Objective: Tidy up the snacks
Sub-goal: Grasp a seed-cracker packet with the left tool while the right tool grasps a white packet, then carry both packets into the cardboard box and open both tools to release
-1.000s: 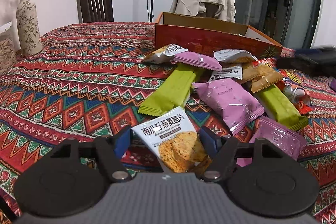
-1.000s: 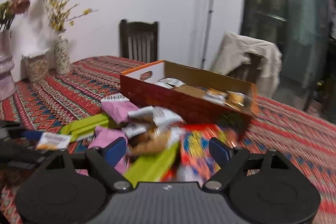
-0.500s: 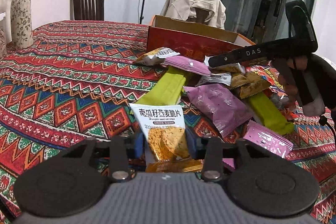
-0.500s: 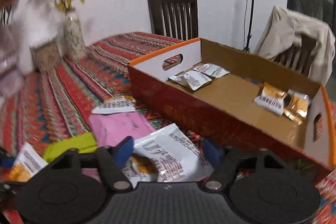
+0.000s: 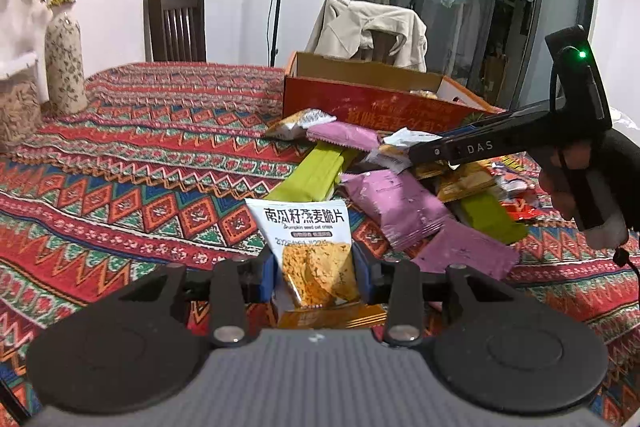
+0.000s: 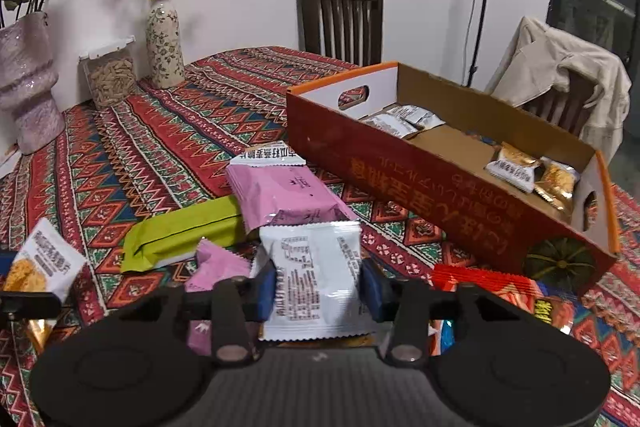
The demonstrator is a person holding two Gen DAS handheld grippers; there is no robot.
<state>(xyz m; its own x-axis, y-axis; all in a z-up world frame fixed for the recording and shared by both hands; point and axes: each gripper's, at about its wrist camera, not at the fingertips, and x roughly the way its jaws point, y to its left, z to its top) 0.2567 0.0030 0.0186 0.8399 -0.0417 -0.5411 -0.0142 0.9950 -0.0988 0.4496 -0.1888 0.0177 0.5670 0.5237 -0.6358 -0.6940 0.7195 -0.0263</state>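
My left gripper (image 5: 316, 277) is shut on a white and orange oat-crisp packet (image 5: 306, 227) and holds it just above the patterned tablecloth; the same packet shows at the left edge of the right wrist view (image 6: 44, 265). My right gripper (image 6: 318, 285) has its jaws closing on a white snack packet (image 6: 314, 267) at the top of the snack pile, and both blue pads touch its sides. Beyond the pile stands the red cardboard box (image 6: 440, 187), open on top, with several small packets inside. In the left wrist view the box (image 5: 360, 103) lies behind the pile.
Loose pink packets (image 6: 280, 195), green bars (image 6: 180, 231) and a red packet (image 6: 480, 283) lie on the tablecloth. Two vases (image 6: 164, 43) and a clear jar (image 6: 110, 75) stand at the far left. A wooden chair (image 6: 340, 15) and a coat-draped chair (image 6: 560, 75) stand behind the table.
My left gripper closed on the oat-crisp packet and raised it. My right gripper swung in over the pile and narrowed its jaws around the white packet.
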